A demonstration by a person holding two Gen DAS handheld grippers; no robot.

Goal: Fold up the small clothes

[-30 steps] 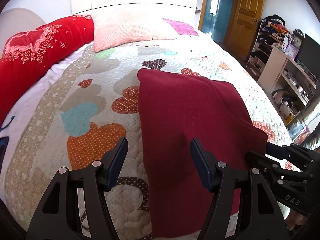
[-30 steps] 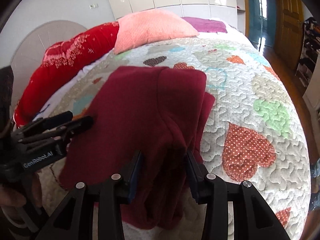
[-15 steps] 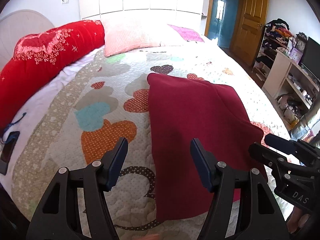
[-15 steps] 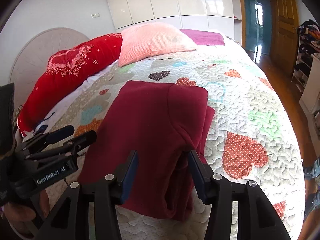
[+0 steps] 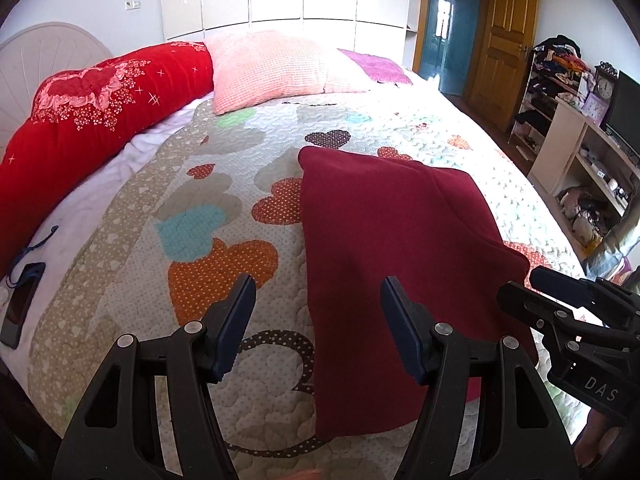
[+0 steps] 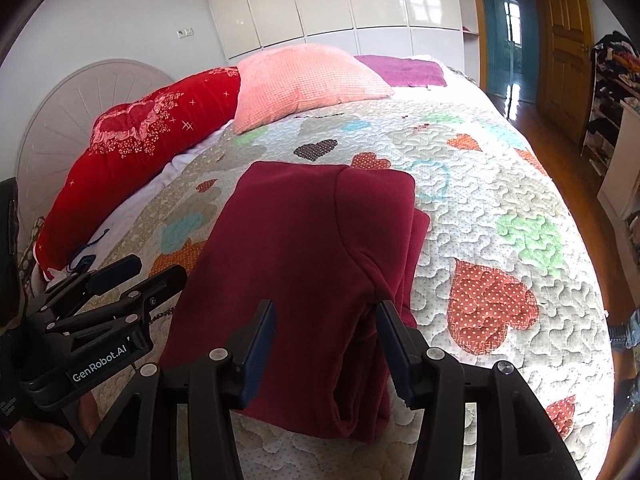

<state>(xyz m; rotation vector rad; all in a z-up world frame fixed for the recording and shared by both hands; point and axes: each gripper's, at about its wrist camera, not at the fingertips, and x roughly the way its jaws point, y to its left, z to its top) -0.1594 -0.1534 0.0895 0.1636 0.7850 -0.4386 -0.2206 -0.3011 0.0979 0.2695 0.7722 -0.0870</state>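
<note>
A dark red garment [image 5: 384, 248] lies folded into a long rectangle on the heart-patterned quilt [image 5: 208, 224]; in the right wrist view [image 6: 304, 248] a folded layer runs along its right side. My left gripper [image 5: 318, 312] is open and empty, raised above the garment's near left edge. My right gripper [image 6: 326, 332] is open and empty, raised above the garment's near end. Each gripper shows in the other's view, the right one [image 5: 560, 312] and the left one [image 6: 116, 284].
A red bolster [image 5: 88, 120], a pink pillow [image 5: 272, 68] and a purple pillow [image 5: 376, 66] lie at the head of the bed. A phone [image 5: 20, 308] lies at the bed's left edge. Shelves [image 5: 580, 152] and a door [image 5: 508, 36] stand to the right.
Both grippers have pulled back and up from the garment. The right gripper opened wider and let go of the cloth. The garment lies still.
</note>
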